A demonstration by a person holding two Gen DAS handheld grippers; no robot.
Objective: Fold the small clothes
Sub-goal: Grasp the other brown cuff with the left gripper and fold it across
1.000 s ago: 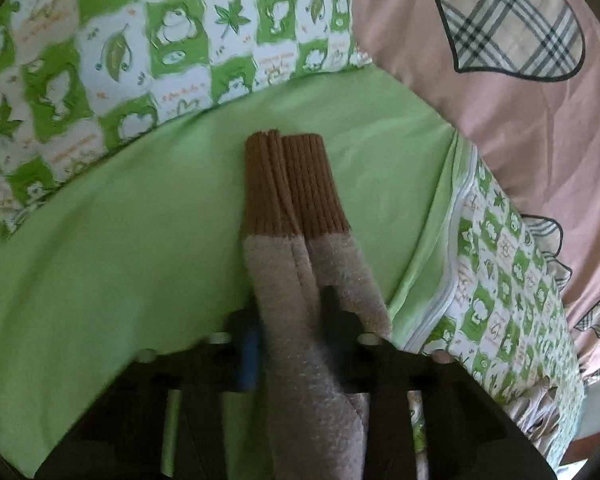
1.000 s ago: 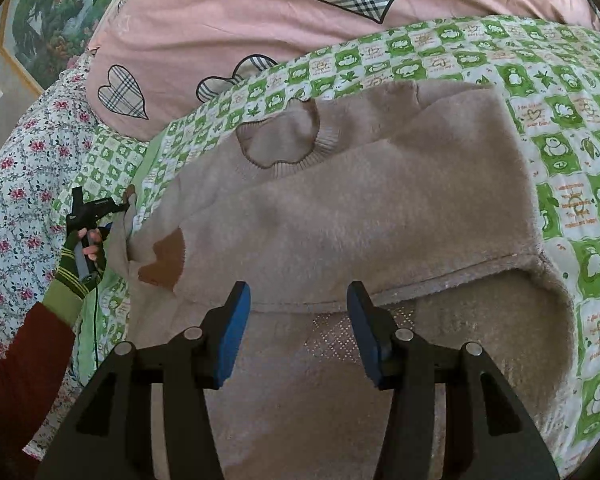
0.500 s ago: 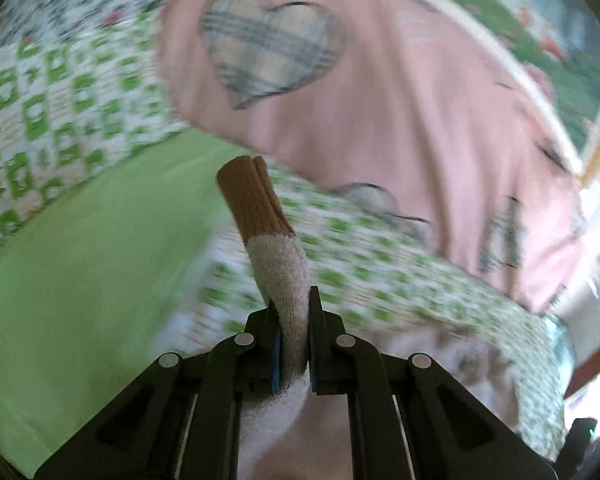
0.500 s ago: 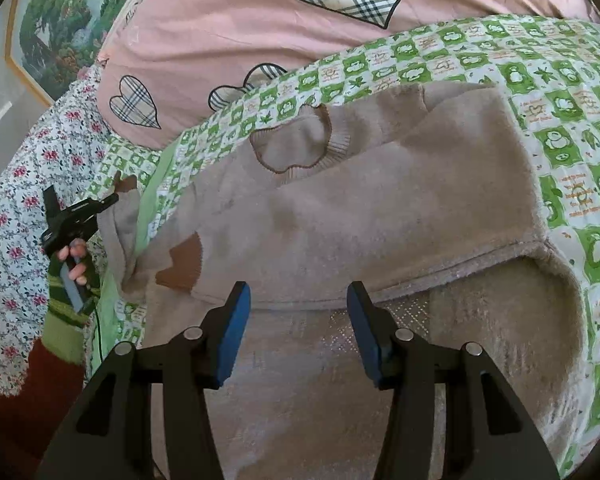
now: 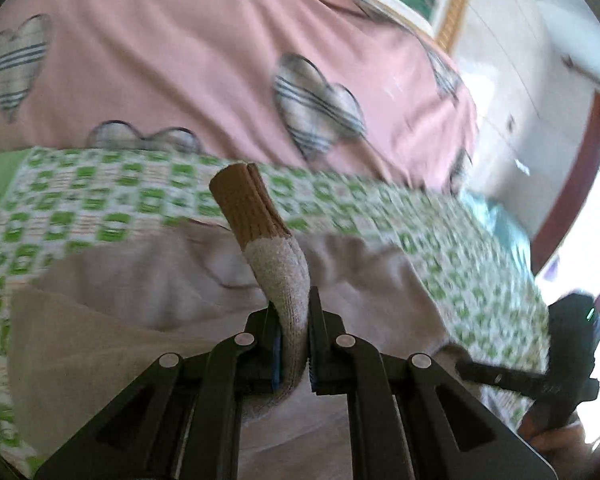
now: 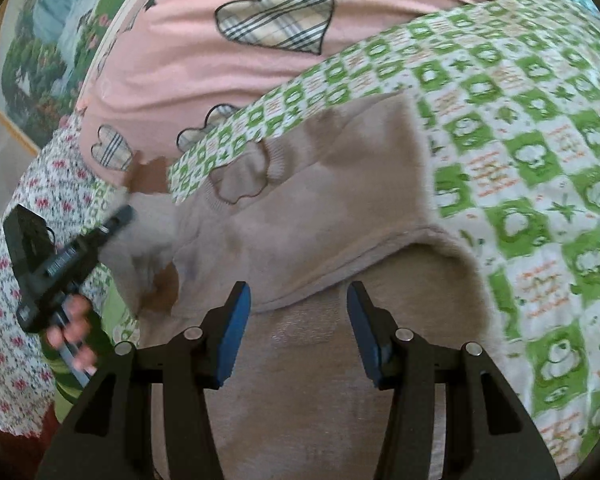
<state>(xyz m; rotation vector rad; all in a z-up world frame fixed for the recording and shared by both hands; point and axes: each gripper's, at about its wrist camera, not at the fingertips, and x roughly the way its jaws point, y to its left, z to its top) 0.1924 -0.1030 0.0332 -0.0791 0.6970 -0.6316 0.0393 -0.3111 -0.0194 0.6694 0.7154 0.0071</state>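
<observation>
Fuzzy sleeve (image 5: 284, 276) (ribbed brown cuff (image 5: 246, 204)) pinched.

A bed carries everything, covered by a green-and-white checked sheet (image 6: 532, 152) printed with small figures and leaves. Directly on the sheet lies a beige knitted sweater (image 6: 320, 216), spread flat with its neck opening toward the pink quilt (image 6: 204, 60). That quilt, patched with plaid hearts, lies along the far side of the bed, its edge overlapping the sheet.
</observation>
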